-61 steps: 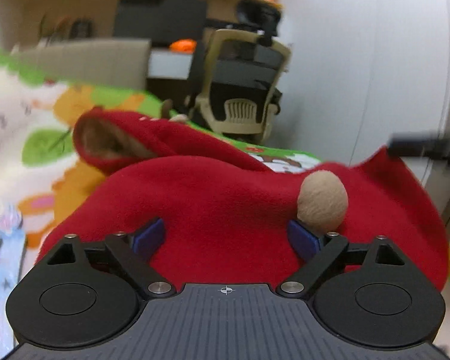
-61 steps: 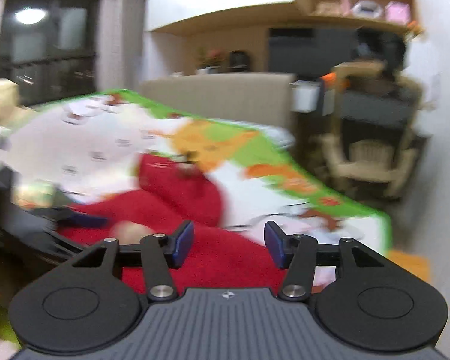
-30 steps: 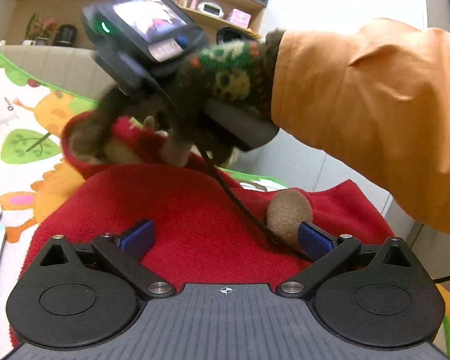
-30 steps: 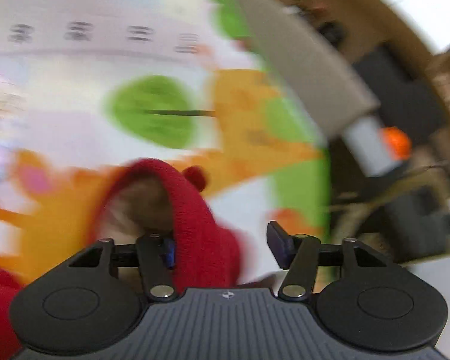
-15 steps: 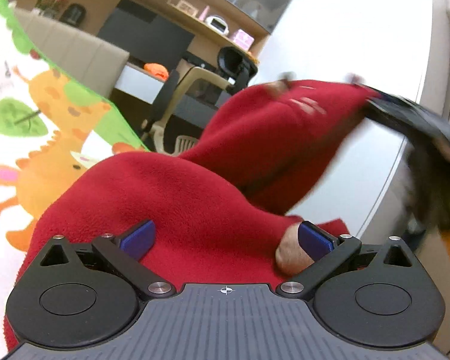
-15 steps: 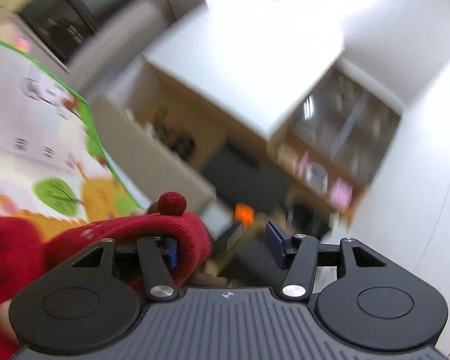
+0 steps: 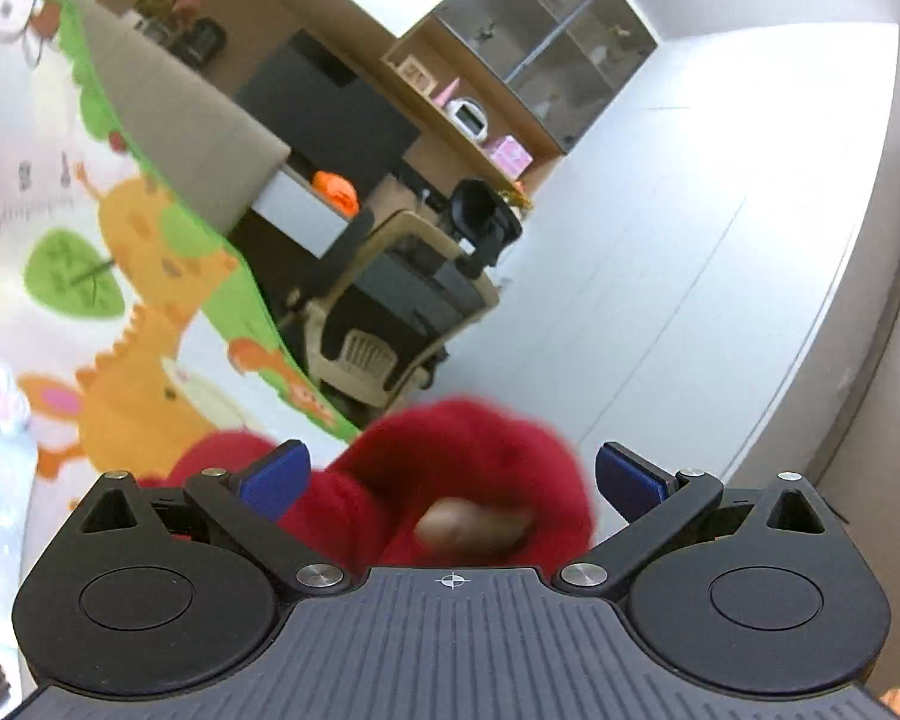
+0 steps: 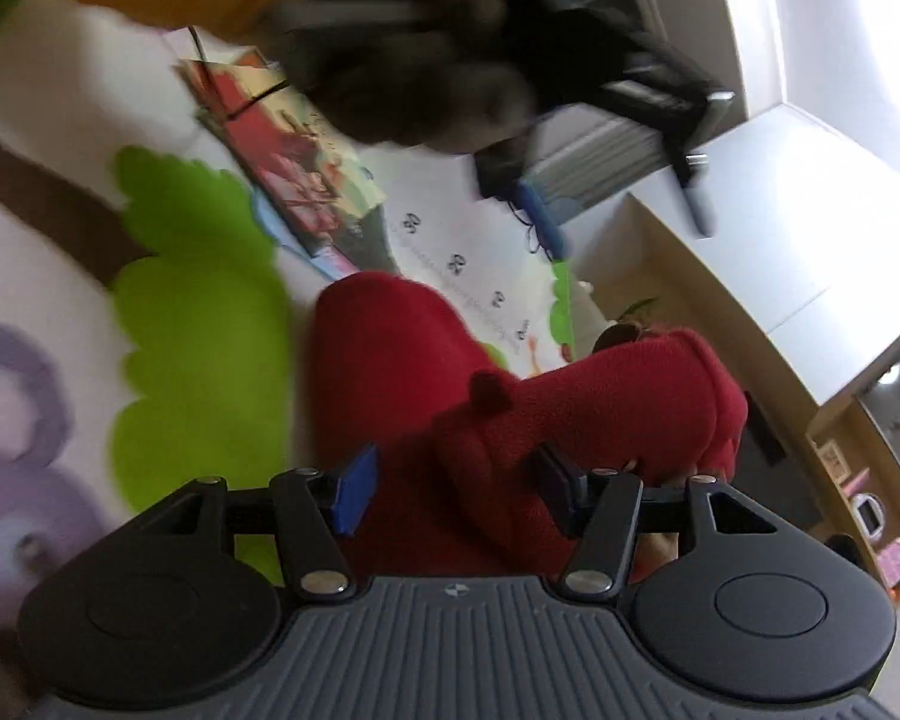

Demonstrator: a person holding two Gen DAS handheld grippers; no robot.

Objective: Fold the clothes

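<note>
Bunching lengthwise up-right, red fleece garment (image 8: 426, 396) between half-spread right tongs (image 8: 453, 489), left tongs (image 7: 450, 471) wide

Under you lies a play mat (image 7: 150, 312): white, green-edged, printed with an orange dinosaur, a green leaf and, in the right wrist view, a green tree and purple shape. A picture book (image 8: 288, 162) lies flat on it. The red garment (image 8: 390, 360) rests partly on the mat, just beside the book's lower corner.
</note>
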